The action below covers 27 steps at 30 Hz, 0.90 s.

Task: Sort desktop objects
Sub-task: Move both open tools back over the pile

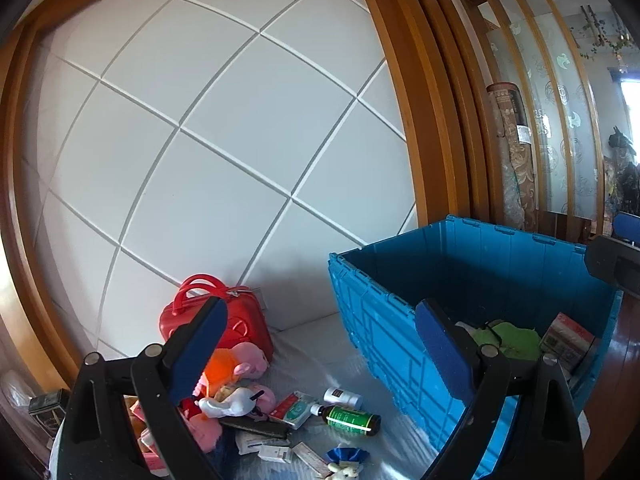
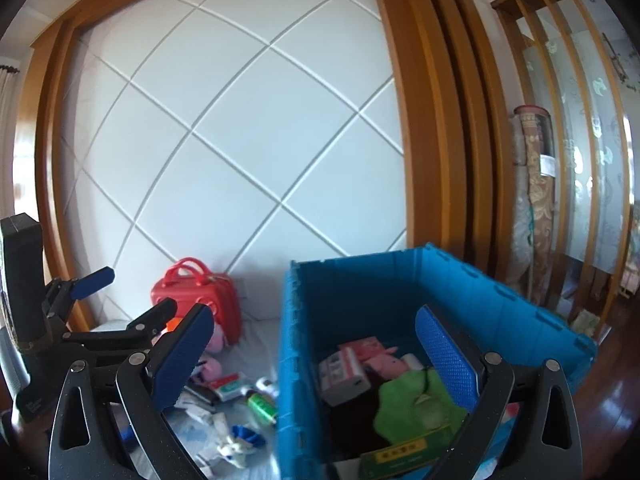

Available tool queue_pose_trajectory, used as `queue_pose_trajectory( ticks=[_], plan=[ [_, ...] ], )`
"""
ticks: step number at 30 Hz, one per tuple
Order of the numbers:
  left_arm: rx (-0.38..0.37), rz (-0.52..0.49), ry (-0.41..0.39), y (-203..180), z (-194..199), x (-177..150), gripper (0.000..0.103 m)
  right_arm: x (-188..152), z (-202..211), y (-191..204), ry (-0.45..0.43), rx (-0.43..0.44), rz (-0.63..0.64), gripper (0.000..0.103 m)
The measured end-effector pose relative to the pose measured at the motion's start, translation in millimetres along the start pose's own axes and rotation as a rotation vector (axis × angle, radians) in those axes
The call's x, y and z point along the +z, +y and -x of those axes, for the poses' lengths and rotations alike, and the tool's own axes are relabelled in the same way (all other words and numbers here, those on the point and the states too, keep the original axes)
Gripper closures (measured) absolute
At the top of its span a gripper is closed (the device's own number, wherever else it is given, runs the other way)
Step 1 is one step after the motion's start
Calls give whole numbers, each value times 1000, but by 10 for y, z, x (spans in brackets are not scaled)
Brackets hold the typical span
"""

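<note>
A blue plastic crate (image 1: 400, 320) stands on the table at right, also in the right wrist view (image 2: 296, 360). It holds a green plush (image 2: 416, 404), a pink plush (image 2: 386, 362) and boxes (image 2: 344, 376). Left of it lies a pile: a green bottle (image 1: 352, 420), a white bottle (image 1: 344, 397), pink plush toys (image 1: 248, 364), small boxes (image 1: 292, 408) and a blue ribbon (image 1: 346, 455). My left gripper (image 1: 320, 350) is open and empty above the pile. My right gripper (image 2: 316, 356) is open and empty over the crate's left wall. The left gripper (image 2: 116, 300) shows in the right view.
A red toy suitcase (image 1: 228, 320) stands at the back by the white panelled wall. A dark small box (image 1: 48, 404) sits at the far left. Wooden frames and a rolled carpet (image 1: 516, 152) stand at right behind the crate.
</note>
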State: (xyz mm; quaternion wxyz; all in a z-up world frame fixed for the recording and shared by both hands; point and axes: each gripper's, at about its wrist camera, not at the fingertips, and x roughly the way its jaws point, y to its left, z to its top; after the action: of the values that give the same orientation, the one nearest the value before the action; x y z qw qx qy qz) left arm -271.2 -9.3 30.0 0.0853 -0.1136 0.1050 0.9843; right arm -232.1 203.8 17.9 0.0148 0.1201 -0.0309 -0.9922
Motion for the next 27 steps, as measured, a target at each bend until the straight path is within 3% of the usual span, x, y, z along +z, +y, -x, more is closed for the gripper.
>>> queue_pose_trajectory(
  ticks=[16,21,27],
  plan=[
    [116,11,90,1770,196,-686,7,-328,-394,1839,84,137,8,1],
    [129,20,125,2113,159,-907,7,-494,-475,2166,127,136,4,1],
    [138,39,178,2272,38,-1182,7,-596,-625,2355,168,146,38,1]
  ],
)
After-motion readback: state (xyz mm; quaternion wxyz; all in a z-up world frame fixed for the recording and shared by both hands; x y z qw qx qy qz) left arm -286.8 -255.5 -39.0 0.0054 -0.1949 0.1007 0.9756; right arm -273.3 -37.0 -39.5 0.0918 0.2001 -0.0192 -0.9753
